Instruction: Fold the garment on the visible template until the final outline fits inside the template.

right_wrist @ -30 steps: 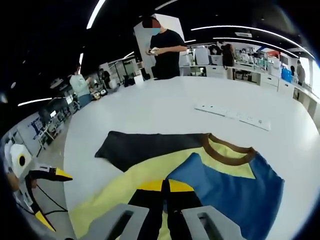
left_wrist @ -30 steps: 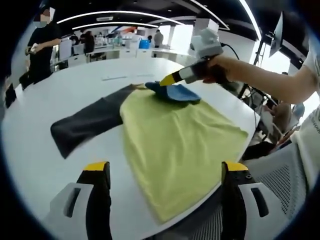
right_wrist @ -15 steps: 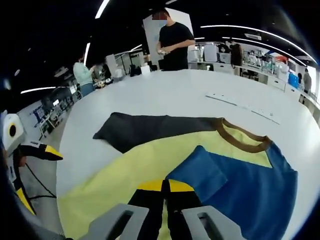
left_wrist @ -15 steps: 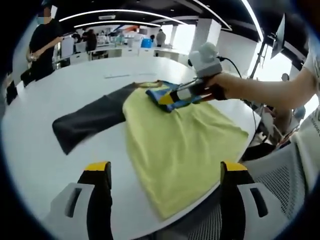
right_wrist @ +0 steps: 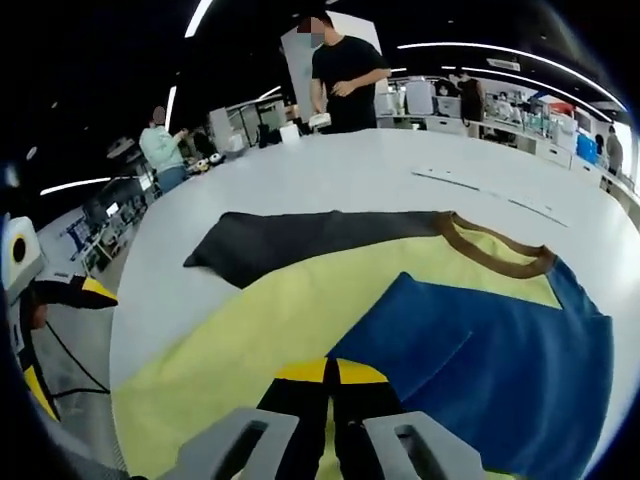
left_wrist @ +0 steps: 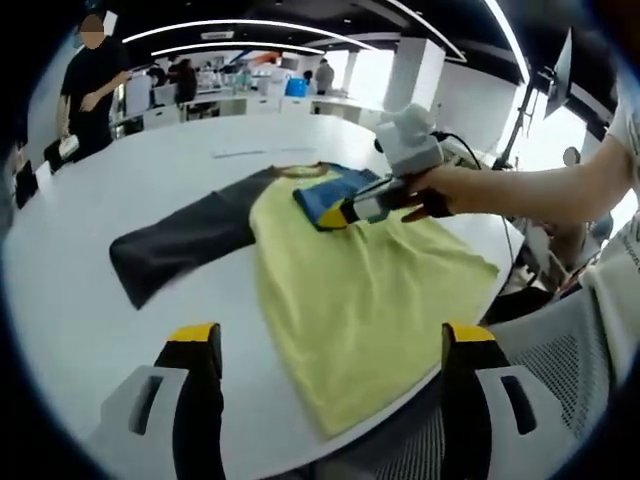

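Yellow garment, blue sleeve in right tool; no legible writing.

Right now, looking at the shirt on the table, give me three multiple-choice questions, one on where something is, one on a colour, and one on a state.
1. Where does the dark grey sleeve lie?
A. flat on the white table
B. folded over the yellow body
C. hanging off the edge

2. What colour is the collar band?
A. red
B. brown
C. white

3. How is the right hand-held gripper?
A. wide open above the table
B. shut on the blue sleeve
C. shut on the dark grey sleeve

Key: 1 A, the sleeve spreads out flat beside the yellow body. 2 B, a brown band rims the neck. 3 B, its yellow tips meet at the blue sleeve's edge.
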Tool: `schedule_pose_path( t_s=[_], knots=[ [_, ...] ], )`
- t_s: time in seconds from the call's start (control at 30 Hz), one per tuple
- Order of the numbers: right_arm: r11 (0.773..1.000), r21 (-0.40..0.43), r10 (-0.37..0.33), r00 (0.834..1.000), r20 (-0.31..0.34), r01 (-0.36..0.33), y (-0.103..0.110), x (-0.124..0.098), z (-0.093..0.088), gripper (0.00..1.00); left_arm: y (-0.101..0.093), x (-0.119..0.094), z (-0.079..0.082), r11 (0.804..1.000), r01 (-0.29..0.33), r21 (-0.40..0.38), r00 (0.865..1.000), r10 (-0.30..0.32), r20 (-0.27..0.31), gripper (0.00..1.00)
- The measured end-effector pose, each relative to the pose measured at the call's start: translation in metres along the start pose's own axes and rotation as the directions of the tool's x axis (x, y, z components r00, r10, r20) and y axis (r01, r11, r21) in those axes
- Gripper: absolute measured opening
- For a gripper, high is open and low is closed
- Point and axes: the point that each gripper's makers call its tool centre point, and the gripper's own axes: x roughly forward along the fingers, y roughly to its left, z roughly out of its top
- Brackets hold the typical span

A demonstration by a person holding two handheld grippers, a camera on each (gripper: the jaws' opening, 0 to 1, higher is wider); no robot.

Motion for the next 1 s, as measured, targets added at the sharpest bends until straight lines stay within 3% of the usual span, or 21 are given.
schedule_pose_path(
  t_s=[0.07, 0.23, 0.37, 0.47, 0.57, 0.67, 0.87, 1.0],
  knots=[
    [1.0, 0.01, 0.011, 1.0, -0.001, -0.011, 0.001, -0.004, 0.002, 0.0, 0.0, 0.0, 0.0, 1.0, 0.0, 0.004, 1.0, 0.0, -0.004, 0.87],
    [1.0, 0.004, 0.004, 1.0, 0.015, -0.004, -0.001, -0.014, 0.005, 0.13, 0.0, 0.0, 0.001, 1.0, 0.005, -0.027, 1.0, -0.005, 0.008, 0.87],
    [0.999, -0.006, -0.041, 0.999, 0.029, 0.041, -0.011, -0.022, 0.009, 0.29, 0.0, -0.001, 0.001, 1.0, 0.002, -0.012, 1.0, -0.002, 0.006, 0.87],
    [0.998, -0.014, -0.067, 0.998, 0.018, 0.067, -0.02, -0.025, 0.008, 0.33, 0.0, -0.001, 0.001, 1.0, 0.003, -0.011, 1.0, -0.003, 0.005, 0.87],
    [0.996, 0.015, -0.083, 0.997, 0.0, 0.083, -0.027, -0.027, 0.004, 0.34, -0.001, 0.0, 0.001, 1.0, 0.005, -0.002, 1.0, -0.005, 0.0, 0.87],
    [0.99, 0.123, -0.075, 0.997, -0.006, 0.075, -0.03, -0.026, 0.003, 0.35, -0.001, 0.0, 0.002, 1.0, 0.01, 0.002, 1.0, -0.01, -0.002, 0.86],
    [0.981, 0.173, -0.088, 0.996, -0.014, 0.089, -0.038, -0.021, 0.002, 0.33, 0.002, 0.0, 0.003, 1.0, 0.012, 0.015, 1.0, -0.012, -0.007, 0.86],
    [0.978, 0.177, -0.104, 0.994, -0.025, 0.107, -0.04, -0.02, 0.0, 0.27, 0.003, 0.0, 0.002, 1.0, 0.009, 0.019, 1.0, -0.009, -0.019, 0.86]
  ],
)
